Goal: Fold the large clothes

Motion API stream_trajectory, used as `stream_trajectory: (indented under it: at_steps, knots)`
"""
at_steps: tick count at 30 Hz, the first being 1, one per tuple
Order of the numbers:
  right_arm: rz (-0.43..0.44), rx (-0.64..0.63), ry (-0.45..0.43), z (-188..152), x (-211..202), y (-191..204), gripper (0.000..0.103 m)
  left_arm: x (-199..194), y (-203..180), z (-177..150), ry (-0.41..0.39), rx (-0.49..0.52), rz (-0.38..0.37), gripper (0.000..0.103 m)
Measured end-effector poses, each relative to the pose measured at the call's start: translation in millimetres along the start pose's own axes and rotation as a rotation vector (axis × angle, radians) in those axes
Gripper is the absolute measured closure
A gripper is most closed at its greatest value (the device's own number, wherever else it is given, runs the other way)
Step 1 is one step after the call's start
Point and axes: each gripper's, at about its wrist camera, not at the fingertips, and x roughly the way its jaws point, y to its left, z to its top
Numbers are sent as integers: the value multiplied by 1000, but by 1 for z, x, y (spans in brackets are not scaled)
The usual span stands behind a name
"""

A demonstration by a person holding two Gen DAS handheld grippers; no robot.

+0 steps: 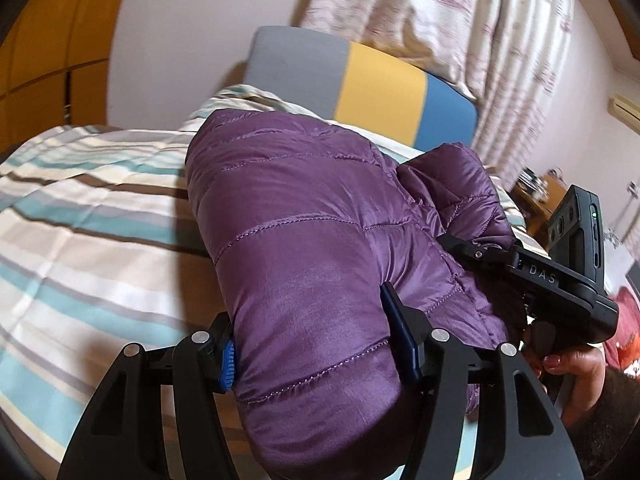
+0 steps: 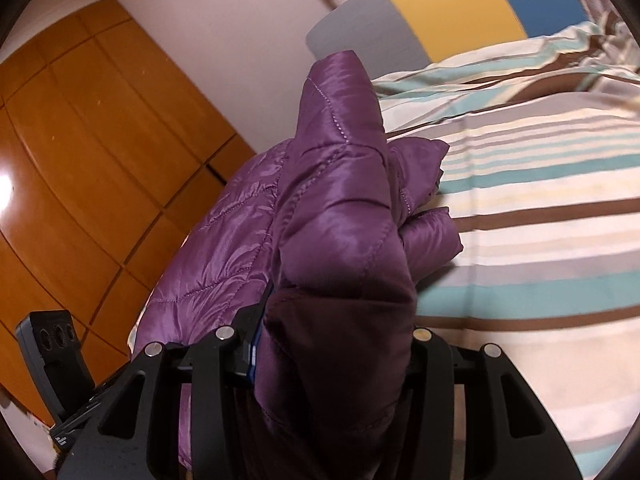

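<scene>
In the left wrist view the left gripper [image 1: 316, 344], low in the frame, is clamped on a thick roll of the purple jacket [image 1: 304, 216], which spreads up the centre over the striped bed [image 1: 80, 208]. At right, the right gripper [image 1: 484, 254] bites another edge, likely so both ends lift together for a fold. In its own view the right gripper [image 2: 332, 344] pinches bunched jacket. No containers show.
</scene>
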Motion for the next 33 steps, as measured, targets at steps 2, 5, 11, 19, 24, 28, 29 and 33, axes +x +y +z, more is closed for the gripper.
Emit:
stream_trajectory:
  at_steps: [2, 5, 11, 19, 24, 28, 29, 33]
  knots:
    - [-12, -21, 13, 1, 10, 2, 58, 2, 10, -2, 2, -22, 14, 42]
    - [-82, -61, 31, 5, 26, -2, 49, 9, 21, -9, 18, -52, 29, 37]
    - [-195, -78, 37, 1, 42, -17, 31, 17, 20, -16, 15, -33, 54, 26]
    - [-273, -46, -58, 7, 3, -21, 14, -5, 26, -5, 14, -155, 141, 5]
    - [-324, -135, -178, 35, -25, -1, 30, -17, 15, 38, -48, -139, 200, 5]
    - [-344, -198, -114, 63, 10, 19, 46, 9, -1, 79, -23, -56, 262, 5]
    - [-354, -204, -99, 59, 17, 32, 48, 20, -4, 87, -6, -38, 269, 5]
    - [-404, -177, -27, 70, 54, 26, 48, 64, -2, 105, 84, 1, 328, 5]
